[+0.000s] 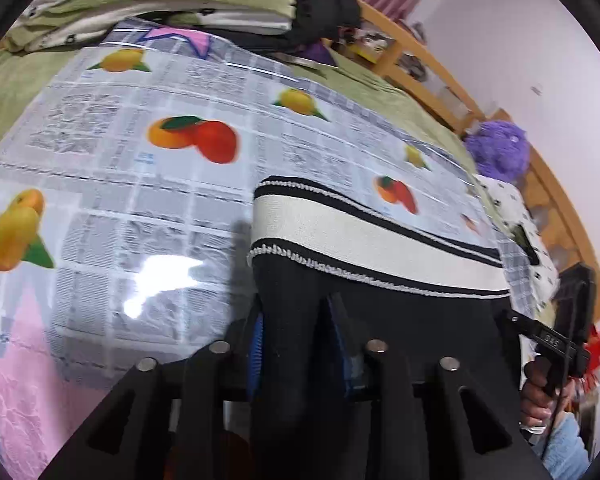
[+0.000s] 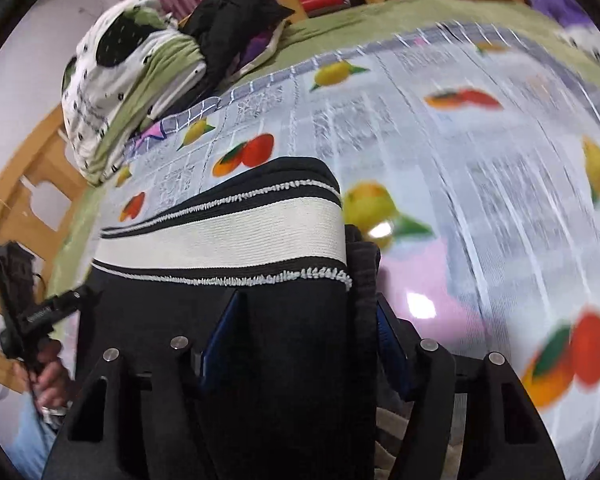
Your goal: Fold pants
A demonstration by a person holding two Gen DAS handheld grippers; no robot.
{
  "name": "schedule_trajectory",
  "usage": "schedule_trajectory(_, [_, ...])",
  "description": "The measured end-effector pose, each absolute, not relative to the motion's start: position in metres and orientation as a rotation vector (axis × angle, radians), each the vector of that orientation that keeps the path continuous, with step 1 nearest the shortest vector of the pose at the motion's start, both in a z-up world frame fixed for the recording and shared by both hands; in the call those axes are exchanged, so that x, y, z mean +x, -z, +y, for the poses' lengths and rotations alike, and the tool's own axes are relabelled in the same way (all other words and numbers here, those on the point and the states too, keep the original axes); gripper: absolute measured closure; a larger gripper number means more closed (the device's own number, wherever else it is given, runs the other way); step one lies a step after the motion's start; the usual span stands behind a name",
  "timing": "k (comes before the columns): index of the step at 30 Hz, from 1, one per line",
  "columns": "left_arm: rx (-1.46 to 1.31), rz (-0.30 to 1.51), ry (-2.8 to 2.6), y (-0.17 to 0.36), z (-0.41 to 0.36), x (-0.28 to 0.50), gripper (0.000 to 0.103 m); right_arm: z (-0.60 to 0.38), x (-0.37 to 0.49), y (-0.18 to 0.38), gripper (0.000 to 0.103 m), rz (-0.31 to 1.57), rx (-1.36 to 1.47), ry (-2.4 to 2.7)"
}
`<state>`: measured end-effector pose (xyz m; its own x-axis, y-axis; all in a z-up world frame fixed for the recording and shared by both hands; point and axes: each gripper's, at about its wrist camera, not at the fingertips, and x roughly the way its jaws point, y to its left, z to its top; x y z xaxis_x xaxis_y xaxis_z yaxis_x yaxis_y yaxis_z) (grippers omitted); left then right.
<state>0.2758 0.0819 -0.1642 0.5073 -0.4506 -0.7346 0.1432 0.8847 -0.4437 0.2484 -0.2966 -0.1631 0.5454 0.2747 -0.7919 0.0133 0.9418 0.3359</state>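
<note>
One pair of black pants (image 1: 364,304) with one wide cream waistband stripe lies on the fruit-printed cloth (image 1: 140,168) covering the bed; two grippers work it; left gripper (image 1: 300,344) has its jaws narrowed on the black fabric; right gripper (image 2: 304,344) straddles fabric, jaws wider, grip uncertain; one folded bedding pile (image 2: 112,92) sits behind.

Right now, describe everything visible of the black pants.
The black pants look knitted, with a broad cream waistband edged by white stitching and thin black stripes. They lie over the glossy fruit-print cover. Black fabric sits between the jaws of both the left gripper and the right gripper.
</note>
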Motion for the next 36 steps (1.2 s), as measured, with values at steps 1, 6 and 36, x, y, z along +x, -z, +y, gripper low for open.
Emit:
schedule_trajectory(1, [-0.33, 0.975, 0.347, 0.162, 0.084, 0.274, 0.063, -0.295, 0.256, 0.161, 0.039, 0.987, 0.296, -0.162])
schedule_trajectory(6, [-0.169, 0.807, 0.321, 0.123, 0.08, 0.245, 0.056, -0.289, 0.248, 0.109, 0.049, 0.848, 0.115, -0.101])
schedule_trajectory(36, [0.023, 0.792, 0.275, 0.159, 0.003, 0.286, 0.048, -0.228, 0.274, 0.153, 0.061, 0.745, -0.156, -0.13])
